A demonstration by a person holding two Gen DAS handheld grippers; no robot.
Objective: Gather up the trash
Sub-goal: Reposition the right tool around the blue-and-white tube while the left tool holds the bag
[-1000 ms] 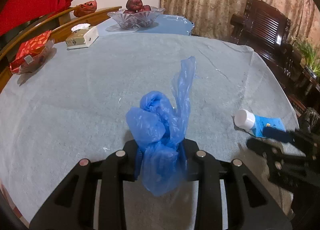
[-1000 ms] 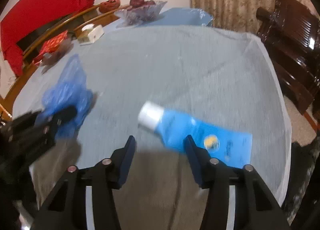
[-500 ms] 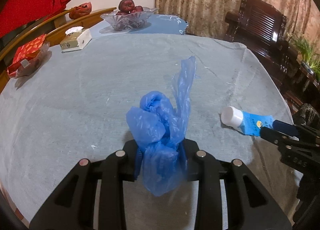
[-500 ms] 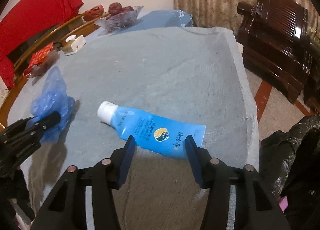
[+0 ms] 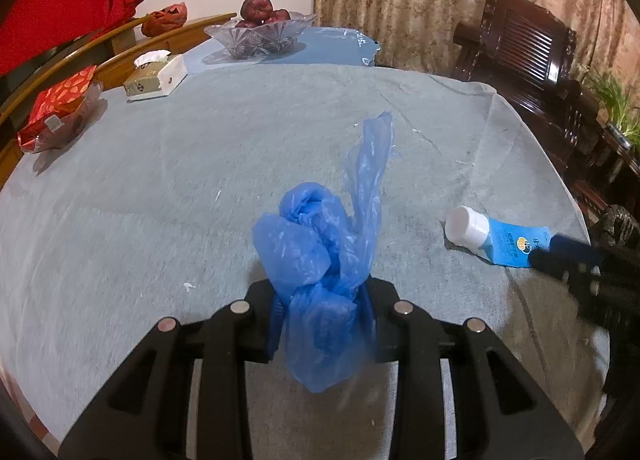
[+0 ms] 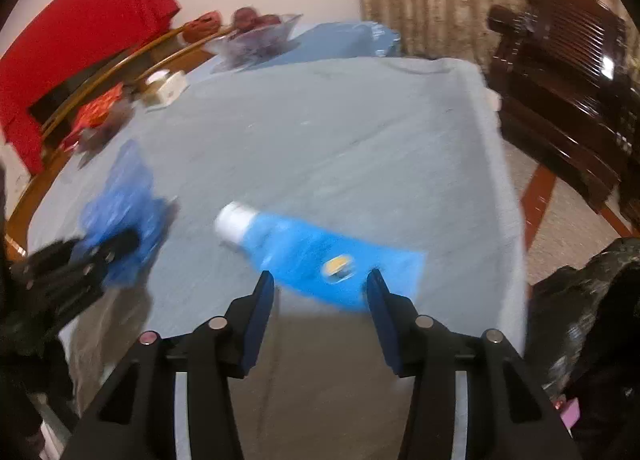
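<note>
Left gripper (image 5: 322, 324) clamped on the crumpled blue plastic bag (image 5: 320, 256), same grip and same pose as a second ago, bag lifted clear of the grey tablecloth (image 5: 160, 200). Right gripper (image 6: 320, 296) now lined up over the blue tube (image 6: 320, 256), jaws apart and closing, with the flat tail end of the tube between them but no pad pressing on it as far as the blurred frame shows. A second ago the tube sat off toward one finger; now centred in the gap, white cap (image 6: 234, 222) pointing toward the bag. Tube lying flat on the tablecloth, to the right of the bag and near the cloth's right edge. Likely meaning: 1 piece of trash already secured, the 2nd about to be pinched. Black trash sack (image 6: 592, 300) just beyond the tablecloth's right edge, probably the drop point. Fruit bowl (image 5: 262, 32), tissue box (image 5: 156, 76) and red snack packet (image 5: 60, 108) far across the tablecloth from the bag, untouched.
</note>
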